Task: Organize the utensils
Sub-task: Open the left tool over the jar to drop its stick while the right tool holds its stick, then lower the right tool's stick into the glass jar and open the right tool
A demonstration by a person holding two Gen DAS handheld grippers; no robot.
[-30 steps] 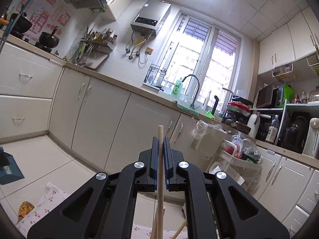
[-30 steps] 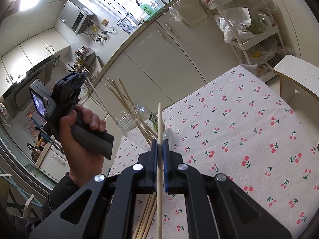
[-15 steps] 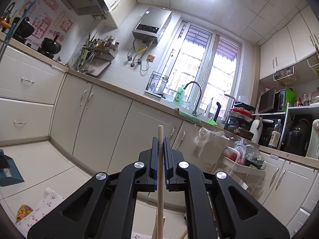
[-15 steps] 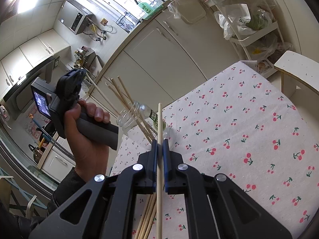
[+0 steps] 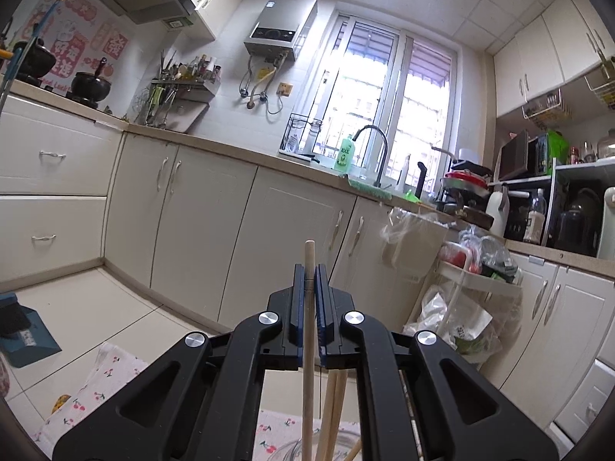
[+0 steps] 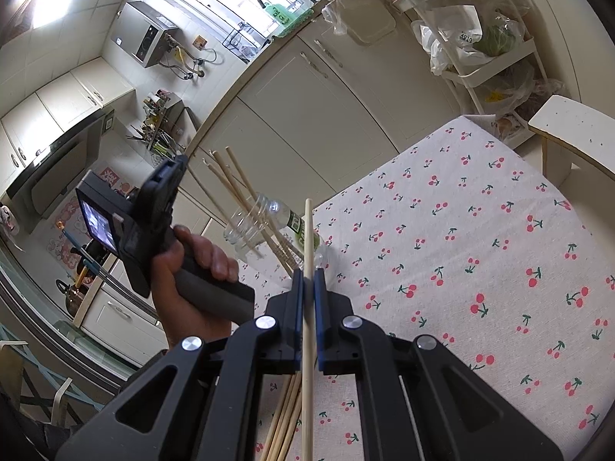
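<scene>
Two chopsticks, one per gripper, over a cherry-print table (image 6: 480,238). Right gripper (image 6: 308,282) closed to a narrow slot on a single wooden chopstick (image 6: 307,230), shaft running back between the fingers (image 6: 296,303), tip aimed toward the clear glass jar (image 6: 251,224), probably to drop it in with the rest. Jar lying tilted on the cloth, several sticks (image 6: 246,192) already fanning from its mouth. Loose bundle (image 6: 286,411) below the gripper, seemingly awaiting sorting. Left gripper (image 5: 309,278) likewise clamped on its own chopstick (image 5: 308,330), raised toward the kitchen cabinets (image 5: 200,215), likely kept clear of the jar for now.
</scene>
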